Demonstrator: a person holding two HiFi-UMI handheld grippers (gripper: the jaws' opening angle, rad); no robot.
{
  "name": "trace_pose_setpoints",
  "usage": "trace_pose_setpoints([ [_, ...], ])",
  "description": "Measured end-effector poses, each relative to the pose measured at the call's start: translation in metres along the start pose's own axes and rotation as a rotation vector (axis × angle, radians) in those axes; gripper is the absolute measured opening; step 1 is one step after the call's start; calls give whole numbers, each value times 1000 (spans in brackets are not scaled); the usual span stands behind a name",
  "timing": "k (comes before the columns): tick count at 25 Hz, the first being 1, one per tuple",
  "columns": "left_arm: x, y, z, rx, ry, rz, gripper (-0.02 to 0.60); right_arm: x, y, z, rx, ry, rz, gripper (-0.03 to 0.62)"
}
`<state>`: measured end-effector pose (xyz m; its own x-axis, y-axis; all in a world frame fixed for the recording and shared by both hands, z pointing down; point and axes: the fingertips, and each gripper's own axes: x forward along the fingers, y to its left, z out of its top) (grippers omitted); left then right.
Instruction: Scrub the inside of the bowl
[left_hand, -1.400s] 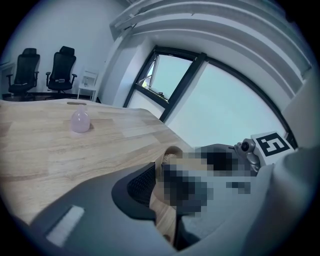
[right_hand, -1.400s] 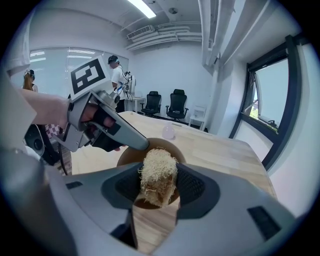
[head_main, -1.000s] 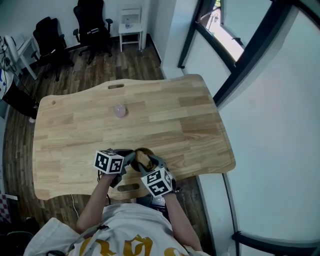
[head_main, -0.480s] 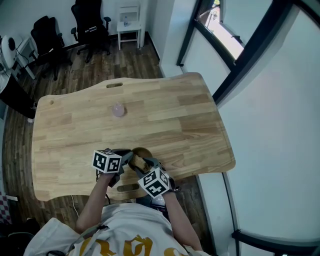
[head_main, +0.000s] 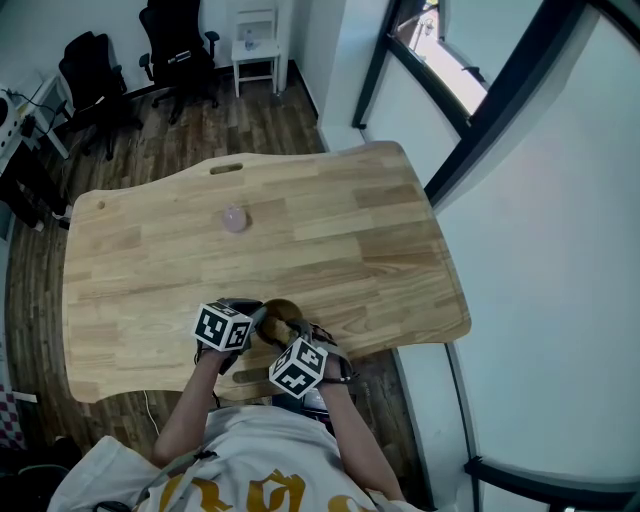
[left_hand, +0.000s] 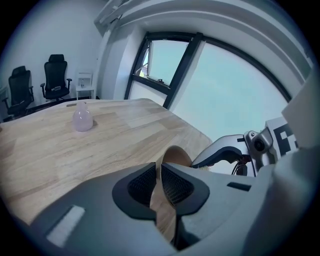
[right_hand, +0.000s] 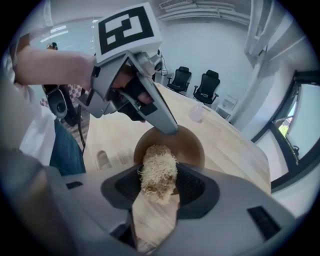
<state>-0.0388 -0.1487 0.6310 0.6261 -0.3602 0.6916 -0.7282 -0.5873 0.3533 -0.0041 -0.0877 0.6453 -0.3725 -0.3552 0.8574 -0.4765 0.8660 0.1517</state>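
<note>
Head view: both grippers sit close together at the near edge of the wooden table, right over the person's lap. The left forearm runs up and slightly right from the torso. The right forearm runs up and left, so the two converge on the bowl. The left gripper comes in from the bowl's left with its marker cube facing up. The right gripper comes in from below and right, cube tilted toward the camera. In the left gripper view the jaws are nearly together, pinched on the bowl's thin brown wall, one jaw inside and one outside. The bowl is held tipped on edge, its opening turned to the right gripper, whose grey finger shows just past the rim. In the right gripper view the jaws are closed on a pale fibrous scrubber, which bulges up between the pads. Its front end reaches into the lower part of the bowl's mouth; contact with the inner surface can't be confirmed. The bowl's brown inside faces this camera, and one finger of the left gripper hooks over its upper rim, with a hand wrapped round that gripper's handle behind. Whether the bowl touches the table can't be told. A small pinkish translucent bottle stands upright mid-table, well apart from the bowl. Black office chairs stand on the floor beyond the far edge.
</note>
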Motion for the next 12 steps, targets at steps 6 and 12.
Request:
trace_pose_setpoints([
  [6, 6, -5, 3, 30, 23, 9, 31, 1, -13, -8, 9, 53, -61, 184],
  [12, 10, -12, 7, 47, 35, 1, 31, -4, -33, -11, 55, 71, -145, 184],
])
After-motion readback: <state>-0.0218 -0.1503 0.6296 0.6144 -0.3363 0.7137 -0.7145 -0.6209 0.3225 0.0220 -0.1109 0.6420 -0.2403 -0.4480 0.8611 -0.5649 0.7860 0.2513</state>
